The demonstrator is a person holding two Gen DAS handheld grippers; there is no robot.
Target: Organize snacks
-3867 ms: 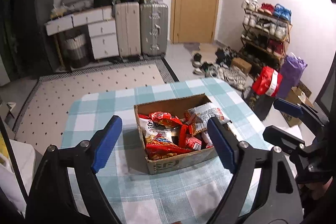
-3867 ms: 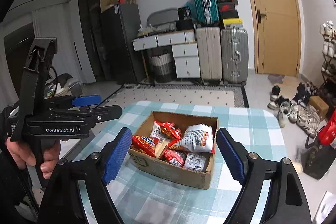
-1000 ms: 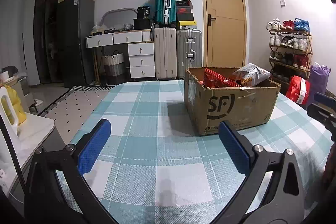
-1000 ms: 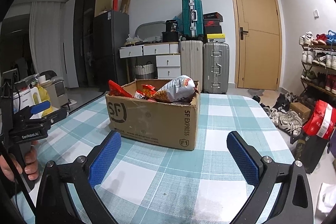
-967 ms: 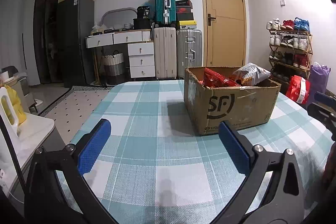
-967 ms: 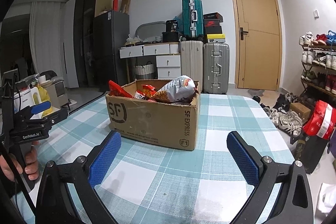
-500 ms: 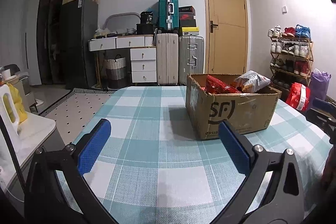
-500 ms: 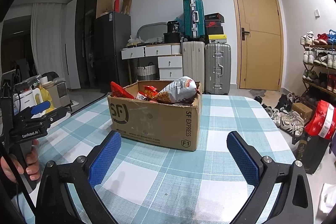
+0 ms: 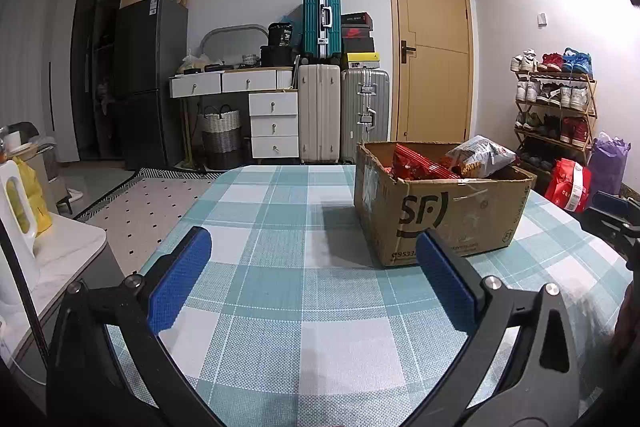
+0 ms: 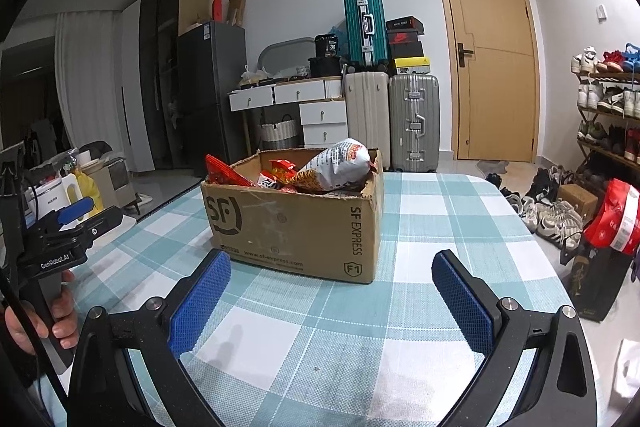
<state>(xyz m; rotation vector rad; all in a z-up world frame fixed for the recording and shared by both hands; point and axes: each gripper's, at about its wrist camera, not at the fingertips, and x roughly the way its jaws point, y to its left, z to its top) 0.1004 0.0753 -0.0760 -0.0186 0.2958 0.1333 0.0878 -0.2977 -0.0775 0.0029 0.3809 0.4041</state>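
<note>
Sitting on the teal-and-white checked tablecloth (image 10: 420,223) is a brown cardboard shipping box (image 10: 296,223) stuffed with red and silver snack bags (image 10: 336,165), nothing between it and either tool. Suitcases (image 10: 412,123), white drawers and a shoe rack (image 9: 554,107) line the room behind. Left gripper (image 9: 312,275) hovers low over the cloth, blue pads spread wide, empty. Right gripper (image 10: 330,293) likewise gapes wide, holding nothing, just short of the box.

Cardboard box (image 10: 294,227): lower contents hidden behind its walls; only upper snack packets (image 10: 334,163) show, print too small to read. Right gripper (image 9: 616,217): cut off by left-wrist frame edge.
</note>
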